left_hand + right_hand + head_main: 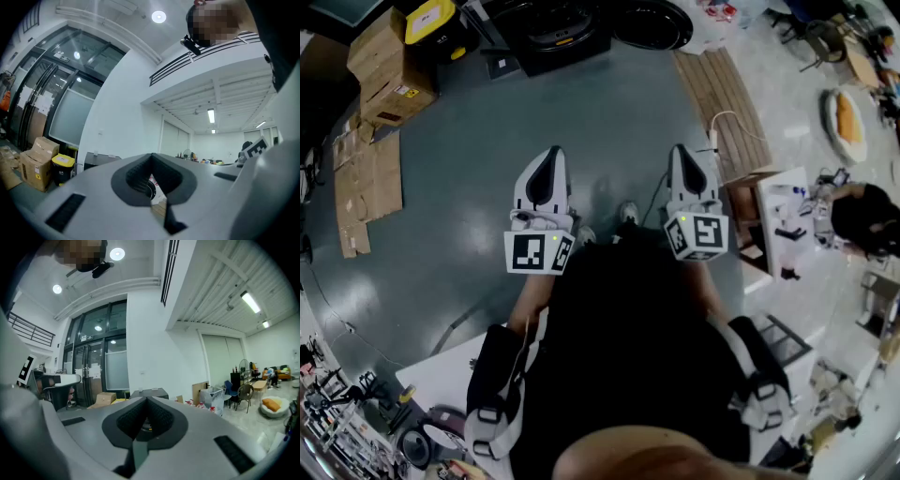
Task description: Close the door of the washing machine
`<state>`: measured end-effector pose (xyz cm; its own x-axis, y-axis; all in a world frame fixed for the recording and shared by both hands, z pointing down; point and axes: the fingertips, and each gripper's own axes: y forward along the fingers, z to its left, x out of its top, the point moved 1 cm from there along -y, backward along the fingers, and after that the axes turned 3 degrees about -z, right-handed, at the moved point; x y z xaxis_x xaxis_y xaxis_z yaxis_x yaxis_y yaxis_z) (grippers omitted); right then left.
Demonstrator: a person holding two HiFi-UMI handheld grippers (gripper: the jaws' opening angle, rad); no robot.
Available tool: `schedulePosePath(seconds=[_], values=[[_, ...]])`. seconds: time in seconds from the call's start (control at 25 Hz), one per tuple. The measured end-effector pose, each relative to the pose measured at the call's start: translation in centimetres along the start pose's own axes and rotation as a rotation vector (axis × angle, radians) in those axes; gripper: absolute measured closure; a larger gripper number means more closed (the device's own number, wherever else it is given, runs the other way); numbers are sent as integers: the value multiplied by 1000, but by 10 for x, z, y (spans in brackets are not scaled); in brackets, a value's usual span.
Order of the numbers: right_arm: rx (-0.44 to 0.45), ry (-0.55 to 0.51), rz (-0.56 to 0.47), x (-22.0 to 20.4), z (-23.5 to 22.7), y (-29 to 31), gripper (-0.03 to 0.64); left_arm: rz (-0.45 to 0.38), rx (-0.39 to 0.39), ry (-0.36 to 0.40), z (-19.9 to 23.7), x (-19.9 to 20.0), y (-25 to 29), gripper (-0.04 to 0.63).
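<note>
Both claws are shut with nothing in them: left claw [549, 155] and right claw [682, 152] side by side over the grey floor [469, 159]. Well ahead we see the washing machine [548, 37], its round door [652, 23] swung open at the picture's right.

The white plastic left gripper [549, 155] and right gripper [684, 155] carry black pads [136, 176] and cubes [539, 252] with black-and-white square markers. The person wears a black top [628, 356].

White left claw [550, 153], white right claw [683, 151], black-and-white marker cubes [538, 252], grey-blue floor [487, 141], brown cardboard boxes [386, 64]
</note>
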<state>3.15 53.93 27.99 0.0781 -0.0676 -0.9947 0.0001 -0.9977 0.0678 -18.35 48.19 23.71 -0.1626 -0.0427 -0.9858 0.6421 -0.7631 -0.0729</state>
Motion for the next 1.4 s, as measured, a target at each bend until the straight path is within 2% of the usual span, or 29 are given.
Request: schedulePosePath(seconds=[0.28,0.44,0.48,0.52,0.56,0.76,1.16,1.4], values=[[9,-4,-3,0,-3,-1,612,-1,-4,0,-6,-2,3,591],[13,-6,-50,11,-5,-2,607,0,-6,1,-9,-1,7,591],[17,-3,-62,14,-6,-1,592,0,-6,2,-10,-1,8,591],[24,2,-66,15,-8,1,520,1,-6,2,-11,-2,11,591],[31,7,-62,13,-10,2,480,4,-5,1,-12,-5,14,591],[52,12,-24,2,-27,8,476,27,-4,-11,-28,-20,31,591],[123,2,0,-5,-95,36,476,14,34,-25,-74,-32,94,591],[117,23,4,-5,-135,72,476,35,33,-16,-85,-36,137,591]])
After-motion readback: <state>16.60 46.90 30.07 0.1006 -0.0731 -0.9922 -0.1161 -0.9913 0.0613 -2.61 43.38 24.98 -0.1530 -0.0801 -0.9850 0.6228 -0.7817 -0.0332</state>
